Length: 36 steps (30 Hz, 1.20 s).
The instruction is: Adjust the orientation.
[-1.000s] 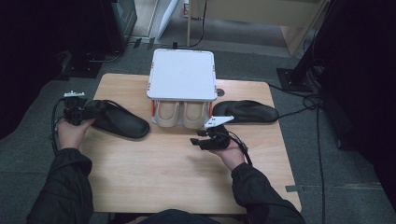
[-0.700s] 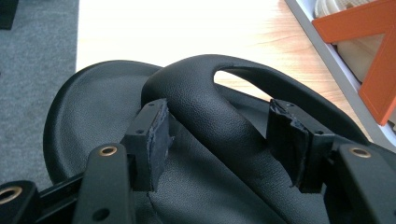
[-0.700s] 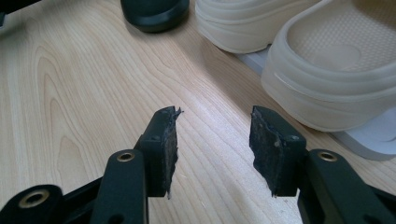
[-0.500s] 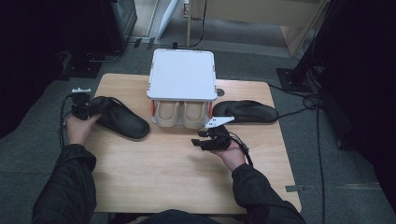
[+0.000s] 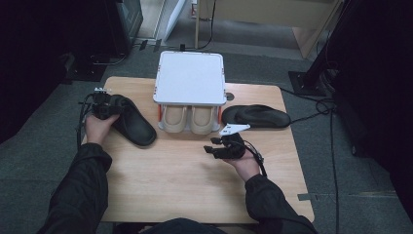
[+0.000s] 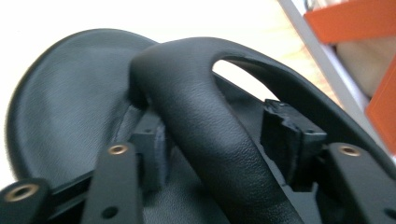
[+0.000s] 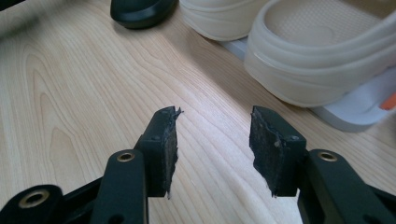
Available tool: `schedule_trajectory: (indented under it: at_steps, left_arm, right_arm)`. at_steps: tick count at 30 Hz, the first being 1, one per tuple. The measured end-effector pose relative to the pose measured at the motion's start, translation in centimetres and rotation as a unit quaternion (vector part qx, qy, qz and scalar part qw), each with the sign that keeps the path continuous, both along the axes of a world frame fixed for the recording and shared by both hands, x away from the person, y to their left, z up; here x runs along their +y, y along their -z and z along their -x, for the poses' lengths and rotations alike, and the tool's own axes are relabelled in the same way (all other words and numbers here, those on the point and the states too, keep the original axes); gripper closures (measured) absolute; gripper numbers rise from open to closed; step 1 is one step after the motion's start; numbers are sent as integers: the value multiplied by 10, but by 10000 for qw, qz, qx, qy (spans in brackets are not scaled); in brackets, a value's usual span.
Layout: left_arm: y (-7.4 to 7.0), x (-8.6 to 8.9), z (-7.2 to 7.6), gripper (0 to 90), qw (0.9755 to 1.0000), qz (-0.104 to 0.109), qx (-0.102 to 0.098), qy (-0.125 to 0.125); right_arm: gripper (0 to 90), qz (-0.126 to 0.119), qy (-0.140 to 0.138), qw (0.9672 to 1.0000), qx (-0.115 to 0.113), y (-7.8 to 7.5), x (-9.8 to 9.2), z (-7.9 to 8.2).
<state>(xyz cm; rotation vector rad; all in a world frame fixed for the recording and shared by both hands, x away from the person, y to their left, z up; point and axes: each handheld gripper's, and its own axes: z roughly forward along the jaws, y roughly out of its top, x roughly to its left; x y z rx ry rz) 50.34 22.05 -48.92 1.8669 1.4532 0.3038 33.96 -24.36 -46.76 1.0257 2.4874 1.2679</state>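
Left gripper (image 5: 104, 105) sits at the black slipper (image 5: 130, 124) on the table's left. Up close, we've just been closing the jaws around its strap (image 6: 205, 135), gaps remaining, for lifting. Right gripper (image 7: 212, 149) idles open near the beige shoes (image 7: 317, 56).

The rack (image 5: 189, 78) stands at the far middle of the table (image 5: 175, 190). Inside the rack, under its top, a pair of slippers (image 5: 189, 119) sits side by side. Left of the rack lies one slipper (image 5: 131, 124), with the left gripper (image 5: 100, 100) at its far end. Right of the rack lies another slipper (image 5: 255, 116). Before the rack, slightly right, hovers the right gripper (image 5: 214, 146).
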Motion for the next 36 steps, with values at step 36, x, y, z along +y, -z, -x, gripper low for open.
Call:
schedule_trajectory:
  at_steps: [36]
  left_arm:
    - [-24,11,11,675,9918,1138,317,493]
  right_arm:
    - [520,-17,118,9999,-74,-2,-6,3]
